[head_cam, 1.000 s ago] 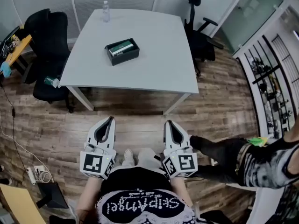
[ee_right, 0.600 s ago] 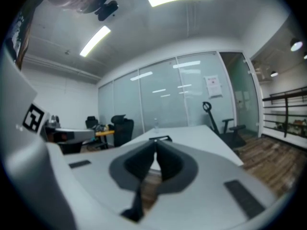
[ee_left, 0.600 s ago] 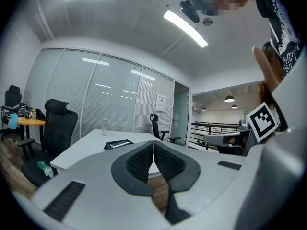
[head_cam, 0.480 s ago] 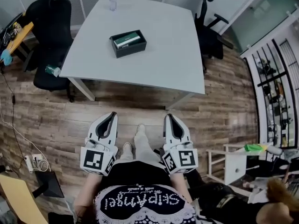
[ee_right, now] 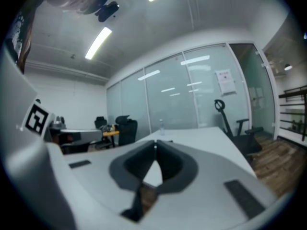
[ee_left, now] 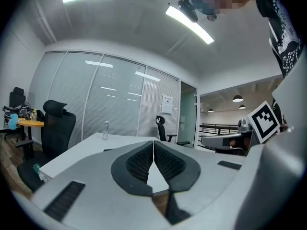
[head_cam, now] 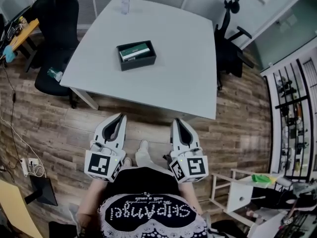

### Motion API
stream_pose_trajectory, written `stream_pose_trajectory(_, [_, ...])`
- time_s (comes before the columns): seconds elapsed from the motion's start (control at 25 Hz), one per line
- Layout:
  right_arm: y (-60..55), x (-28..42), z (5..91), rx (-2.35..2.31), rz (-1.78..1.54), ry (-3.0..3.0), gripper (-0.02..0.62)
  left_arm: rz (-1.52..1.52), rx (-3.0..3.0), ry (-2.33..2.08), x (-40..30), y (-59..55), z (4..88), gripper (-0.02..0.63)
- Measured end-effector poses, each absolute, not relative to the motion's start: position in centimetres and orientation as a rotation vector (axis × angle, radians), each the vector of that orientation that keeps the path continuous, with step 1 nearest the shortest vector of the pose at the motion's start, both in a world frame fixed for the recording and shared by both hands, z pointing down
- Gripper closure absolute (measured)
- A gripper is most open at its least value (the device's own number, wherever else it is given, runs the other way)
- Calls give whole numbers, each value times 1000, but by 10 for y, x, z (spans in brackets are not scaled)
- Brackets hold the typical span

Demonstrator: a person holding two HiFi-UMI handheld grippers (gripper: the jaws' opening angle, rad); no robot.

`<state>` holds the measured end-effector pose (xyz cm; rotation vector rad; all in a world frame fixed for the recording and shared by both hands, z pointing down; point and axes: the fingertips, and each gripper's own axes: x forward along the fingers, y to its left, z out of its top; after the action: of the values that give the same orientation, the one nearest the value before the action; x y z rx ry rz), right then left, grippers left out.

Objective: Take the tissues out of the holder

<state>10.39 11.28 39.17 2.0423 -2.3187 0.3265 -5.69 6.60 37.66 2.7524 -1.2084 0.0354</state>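
Wood floor (head_cam: 59, 118), near, between person and table. Grey table (head_cam: 193, 83): black holder (head_cam: 139, 63) left of centre, green tissues (head_cam: 134, 51) inside. Bottle (head_cam: 125, 1) at far edge. Black chair (head_cam: 57, 29) far left. Left gripper (head_cam: 120, 116), right gripper (head_cam: 177, 121): near, short of the table, jaws pressed together, both empty.

Approach to the worktop

The worktop (head_cam: 188, 83) drew nearer, and its near edge slid down toward the left gripper (head_cam: 120, 118) and right gripper (head_cam: 177, 122), which ended just short of it. The tissue holder (head_cam: 136, 55) came closer at their 12 o'clock.
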Motion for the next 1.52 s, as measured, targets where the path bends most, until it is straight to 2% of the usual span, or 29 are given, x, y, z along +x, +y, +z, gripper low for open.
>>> stream_pose_trajectory(0.32, [83,152,395,2013,324,-2340,560,43,2736,-1267,-16,40,381,571])
stream_pose_trajectory(0.56, [70,177,404,1993,340,-2334,560,45,2666,-1385,-17,25,385,571])
stream_pose_trajectory(1.52, [24,186,410,1919,381,-2386,560,11,2618,-1469,-4,-15,376,571])
